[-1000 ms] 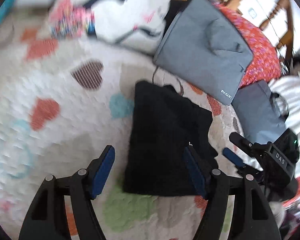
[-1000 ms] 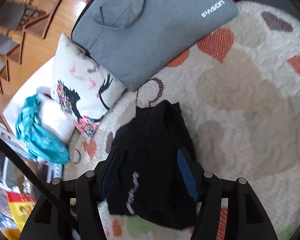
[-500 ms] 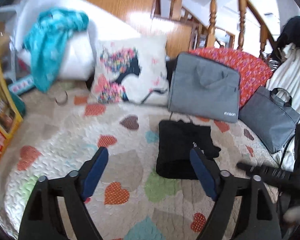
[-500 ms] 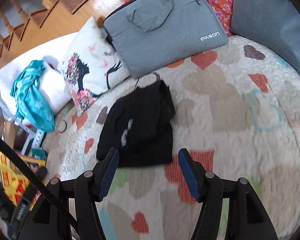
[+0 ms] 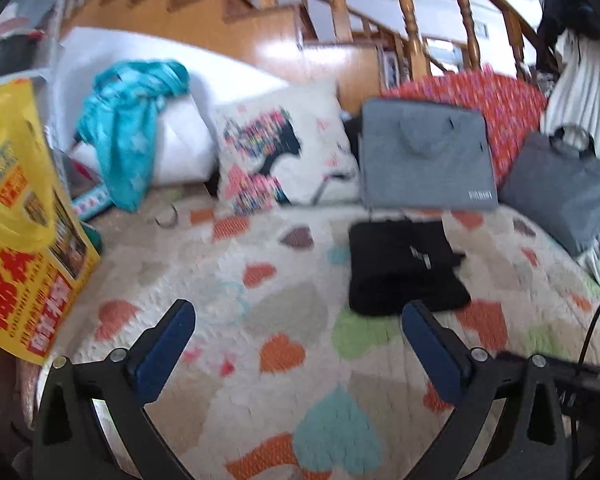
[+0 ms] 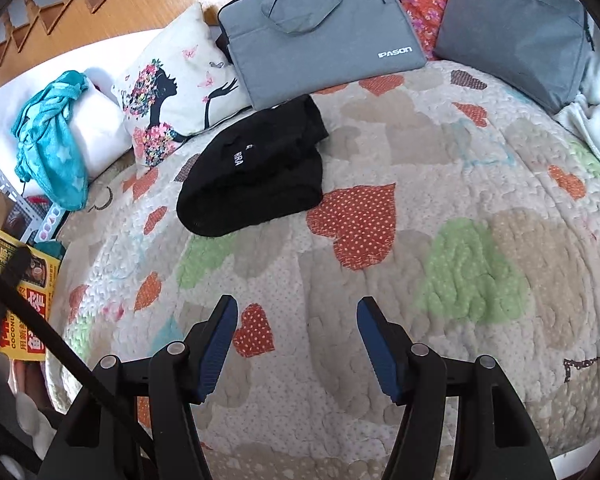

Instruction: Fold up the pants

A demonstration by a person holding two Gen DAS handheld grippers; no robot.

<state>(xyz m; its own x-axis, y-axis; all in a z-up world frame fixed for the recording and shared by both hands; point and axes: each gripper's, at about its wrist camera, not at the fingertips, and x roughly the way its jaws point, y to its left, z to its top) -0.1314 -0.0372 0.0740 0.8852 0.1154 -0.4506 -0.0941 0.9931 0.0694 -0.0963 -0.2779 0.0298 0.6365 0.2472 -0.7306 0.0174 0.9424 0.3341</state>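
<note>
- Black fabric: one pair of pants (image 6: 256, 176), folded into a compact bundle, lies on the heart-patterned quilt (image 6: 440, 184) toward its far side, just in front of the bags and cushion.
- In the right wrist view the bundle's long axis runs from near-left to far-right; its rounded folded end faces near-left, and the looser, bunched end points far-right toward the lighter grey laptop bag (image 6: 320, 28). A small white mark shows on its upper surface.
- In the left wrist view the pants (image 5: 404, 268) appear as a roughly square dark block, right of centre, with a small flap jutting from the right edge.
- Count: one pair of pants; two grey bags, the second darker (image 6: 516, 32) and at far right; one printed cushion (image 6: 180, 88); one teal cloth (image 6: 52, 140) on a white pillow at far left; one yellow printed bag (image 5: 24, 216) off the quilt's left edge.
- The far end of the pants touches or nearly touches the lighter bag; the cushion sits just left of it.
- Open quilt extends near and right of the pants, bare up to both grippers.
- Left gripper (image 5: 298, 336): jaws spreading wider, nothing between them, well apart from the pants.
- Right gripper (image 6: 294, 334): jaws apart, empty, over bare quilt near the pants' side.
</note>
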